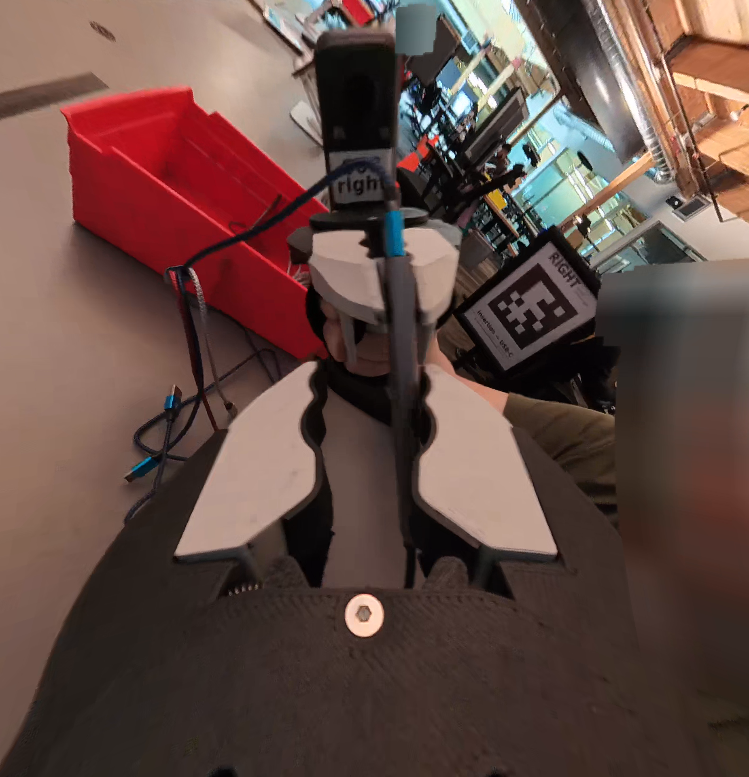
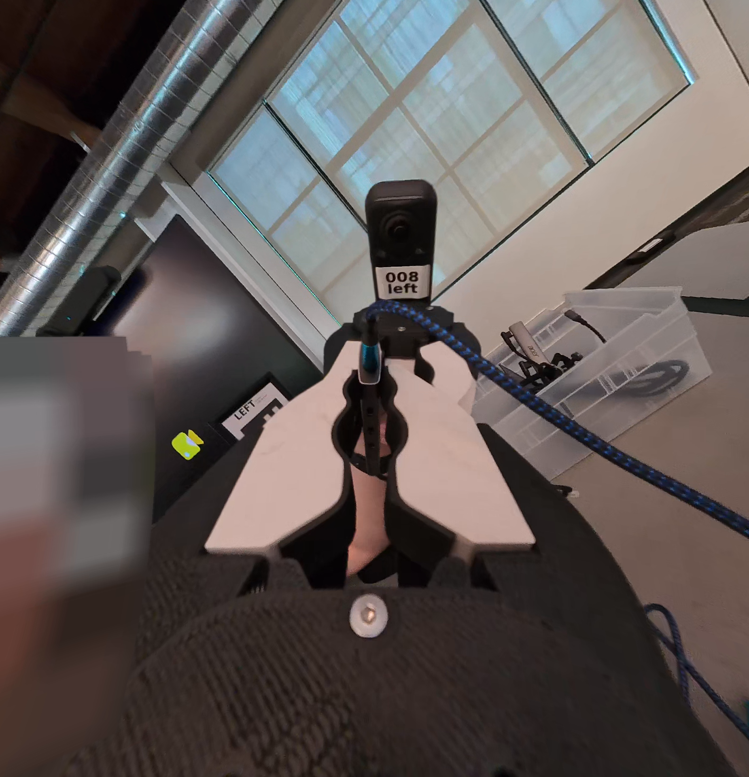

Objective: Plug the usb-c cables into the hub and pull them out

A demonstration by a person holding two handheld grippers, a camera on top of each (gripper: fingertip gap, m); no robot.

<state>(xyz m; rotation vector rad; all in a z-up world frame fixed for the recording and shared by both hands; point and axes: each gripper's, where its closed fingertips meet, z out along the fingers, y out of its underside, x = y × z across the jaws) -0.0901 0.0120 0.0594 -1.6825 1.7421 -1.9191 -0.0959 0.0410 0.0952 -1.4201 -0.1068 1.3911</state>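
Note:
A thin grey USB hub stands upright between the two facing grippers. It also shows in the right wrist view, with small ports down its edge. A blue USB-C plug sits in the hub's top end. Its blue braided cable loops away to the table. My right gripper is shut on the plug at its fingertips. My left gripper stands open. The hub rests against its right pad only.
A red bin stands on the grey table to the left, with a bundle of loose cables beside it. A clear plastic bin holding cables and adapters stands at the right. A marker board and a person's sleeve are close behind. Both grippers' tips are close together, under 4 cm apart.

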